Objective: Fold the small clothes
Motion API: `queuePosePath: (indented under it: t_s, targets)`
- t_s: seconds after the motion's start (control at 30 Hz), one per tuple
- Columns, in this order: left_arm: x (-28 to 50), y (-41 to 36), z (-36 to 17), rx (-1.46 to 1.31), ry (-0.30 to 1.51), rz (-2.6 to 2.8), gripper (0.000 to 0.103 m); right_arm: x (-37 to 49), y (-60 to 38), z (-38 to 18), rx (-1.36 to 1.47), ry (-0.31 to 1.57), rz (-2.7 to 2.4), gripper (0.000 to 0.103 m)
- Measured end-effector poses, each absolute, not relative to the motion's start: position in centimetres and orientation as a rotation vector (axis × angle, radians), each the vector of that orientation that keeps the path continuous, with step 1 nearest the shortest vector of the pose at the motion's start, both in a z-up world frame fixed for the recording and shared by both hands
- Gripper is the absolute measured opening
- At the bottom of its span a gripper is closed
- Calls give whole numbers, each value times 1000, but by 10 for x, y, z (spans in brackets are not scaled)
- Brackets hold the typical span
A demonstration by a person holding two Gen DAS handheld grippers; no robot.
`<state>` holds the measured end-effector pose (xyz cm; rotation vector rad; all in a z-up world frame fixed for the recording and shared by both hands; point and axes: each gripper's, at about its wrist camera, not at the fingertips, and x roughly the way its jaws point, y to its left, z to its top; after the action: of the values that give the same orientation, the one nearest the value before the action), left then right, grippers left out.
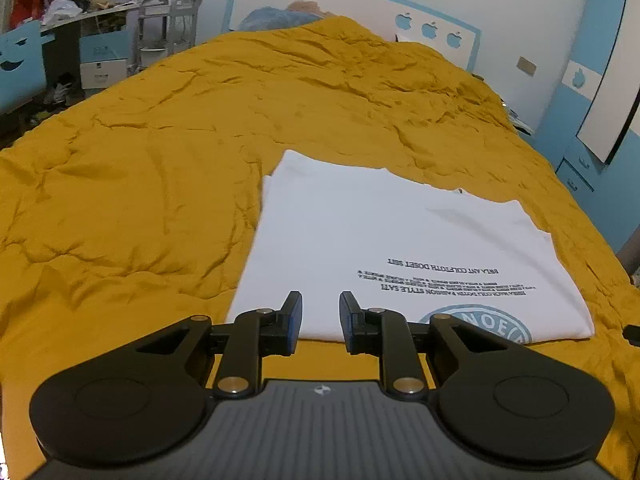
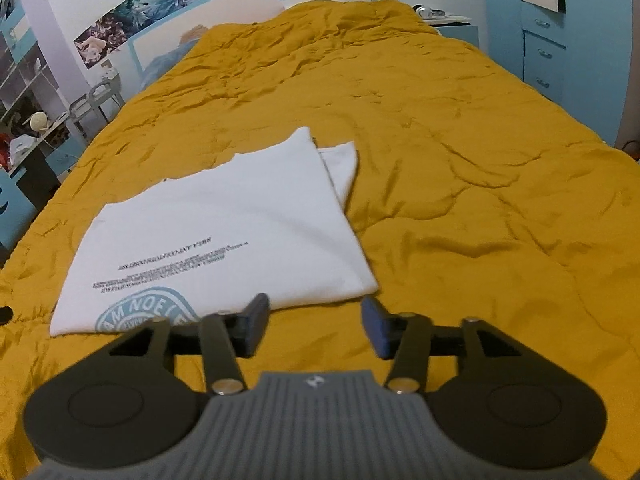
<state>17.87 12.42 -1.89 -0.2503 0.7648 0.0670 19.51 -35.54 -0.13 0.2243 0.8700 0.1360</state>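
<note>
Left gripper, right gripper: both agape

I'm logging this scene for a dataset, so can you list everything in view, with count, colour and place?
T-shirt: one, white with dark text and a blue round logo, partly folded, flat on the bed.
Bedspread: one, mustard yellow, wrinkled, covering the bed.
Headboard: one, white with blue trim and three apple cutouts, far end.
Posters: several, colourful, on the wall.
Drawers: blue, right of the bed.
Left gripper: black, jaws open, empty, at the shirt's near edge.
Right gripper: black, jaws open, empty, near the shirt's corner.
</note>
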Motion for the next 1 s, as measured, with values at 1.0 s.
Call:
queuePosePath:
  t_s: [1.0]
  targets:
    - [366,103,-117,-308,853,-80,25,421,-344,-107,405,967,110,75]
